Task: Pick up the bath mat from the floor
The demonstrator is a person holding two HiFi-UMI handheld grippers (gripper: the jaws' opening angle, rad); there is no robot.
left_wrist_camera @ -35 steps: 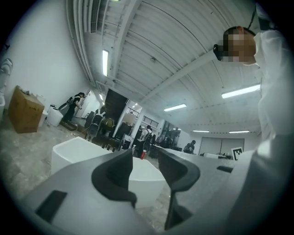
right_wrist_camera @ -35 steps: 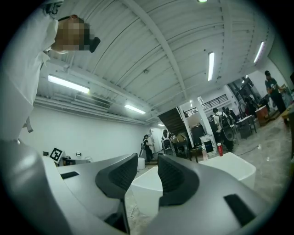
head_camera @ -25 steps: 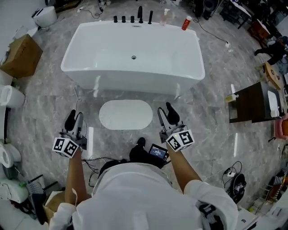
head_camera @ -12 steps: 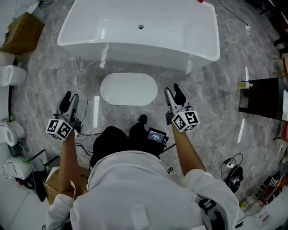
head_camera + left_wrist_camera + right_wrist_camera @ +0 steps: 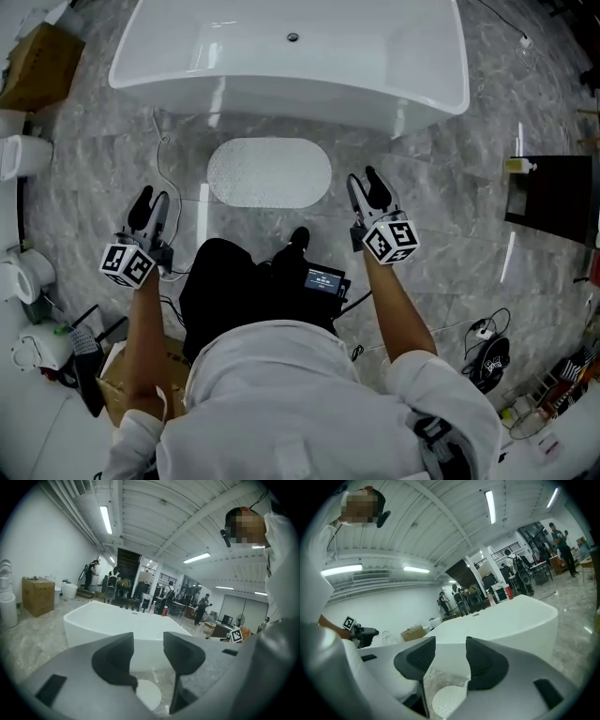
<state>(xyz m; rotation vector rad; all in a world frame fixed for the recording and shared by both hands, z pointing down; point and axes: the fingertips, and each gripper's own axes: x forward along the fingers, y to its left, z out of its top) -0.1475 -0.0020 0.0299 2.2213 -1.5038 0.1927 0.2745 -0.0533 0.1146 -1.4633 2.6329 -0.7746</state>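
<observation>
The white oval bath mat lies flat on the grey marble floor in front of the white bathtub. My left gripper hovers to the mat's lower left and is open with nothing between its fingers. To the mat's right, my right gripper is also open and empty. Neither touches the mat. The left gripper view shows the mat low between the open jaws of the left gripper, with the tub behind. The right gripper looks past its jaws at the mat.
A thin cable runs over the floor left of the mat. A cardboard box and white fixtures stand at the left. A dark cabinet stands at the right. Several people stand far behind the tub.
The tub and mat have slid upward in the head view and the person's body fills more of it. Both grippers stay on either side of the mat, still open.
</observation>
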